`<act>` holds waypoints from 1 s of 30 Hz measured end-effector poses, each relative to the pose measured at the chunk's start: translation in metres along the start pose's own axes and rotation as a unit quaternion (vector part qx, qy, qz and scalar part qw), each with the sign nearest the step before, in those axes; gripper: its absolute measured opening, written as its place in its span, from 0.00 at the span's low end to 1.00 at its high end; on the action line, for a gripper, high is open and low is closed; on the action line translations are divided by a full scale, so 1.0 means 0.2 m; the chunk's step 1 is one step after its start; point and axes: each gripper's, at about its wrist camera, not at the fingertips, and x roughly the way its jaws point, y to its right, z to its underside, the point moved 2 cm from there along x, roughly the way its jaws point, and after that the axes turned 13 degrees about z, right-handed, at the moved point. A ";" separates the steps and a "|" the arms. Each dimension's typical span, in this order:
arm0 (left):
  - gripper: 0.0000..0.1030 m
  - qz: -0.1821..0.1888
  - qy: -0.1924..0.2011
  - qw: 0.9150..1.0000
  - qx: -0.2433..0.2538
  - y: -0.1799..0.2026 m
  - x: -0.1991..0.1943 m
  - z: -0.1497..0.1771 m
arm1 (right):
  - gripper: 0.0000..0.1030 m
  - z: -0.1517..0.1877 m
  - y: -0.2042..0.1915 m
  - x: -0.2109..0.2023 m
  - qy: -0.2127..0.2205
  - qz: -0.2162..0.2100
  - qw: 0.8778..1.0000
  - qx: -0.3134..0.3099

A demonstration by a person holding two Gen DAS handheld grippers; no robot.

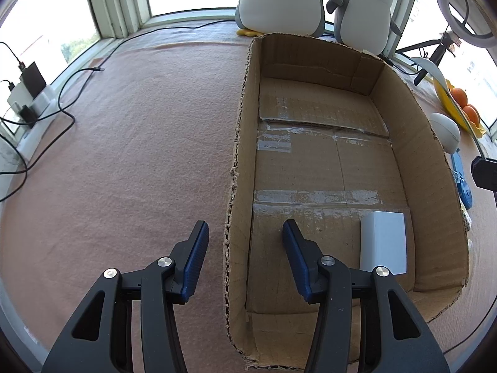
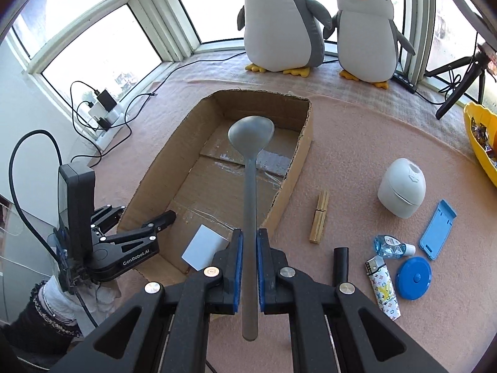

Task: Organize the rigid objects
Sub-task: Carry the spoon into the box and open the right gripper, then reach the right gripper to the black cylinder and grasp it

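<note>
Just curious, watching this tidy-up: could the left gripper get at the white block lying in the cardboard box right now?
Probably yes. The left gripper is open and empty at the cardboard box edge, and the white block lies uncovered just beside it; only the low box wall sits between.

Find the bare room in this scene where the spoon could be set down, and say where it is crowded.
Most of the cardboard box floor is bare; only a white block stands in its near right corner. The cloth left of the box is free up to the cables. Right of the box, the clothespin, white pot and blue holder crowd it.
</note>
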 end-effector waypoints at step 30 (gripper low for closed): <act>0.49 0.008 0.001 1.000 0.002 -0.02 0.01 0.00 | 0.41 -0.09 -0.11 0.17 0.000 0.020 0.999 0.026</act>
